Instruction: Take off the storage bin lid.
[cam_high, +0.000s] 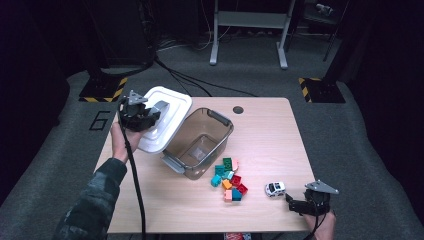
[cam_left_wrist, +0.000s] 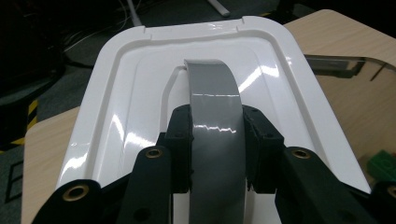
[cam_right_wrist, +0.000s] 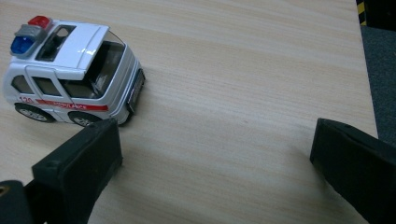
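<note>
1. Bricks (cam_high: 229, 181) in teal, red, orange, pink and green lie heaped on the wooden table (cam_high: 265, 135), near its front edge, just in front of the box.
2. Right gripper (cam_high: 302, 205) rests low at the table's front right corner, its jaws spread wide with nothing between them; a white toy ambulance (cam_right_wrist: 72, 77) stands just beside its left jaw.
3. Clear plastic box (cam_high: 200, 142) with grey latches sits open mid-table, with nothing visible inside.
4. Left gripper (cam_left_wrist: 217, 140) has its jaws clamped on the grey handle (cam_left_wrist: 215, 107) of the white lid (cam_high: 167, 120), which it holds tilted over the table's far left corner, just beside the box.
</note>
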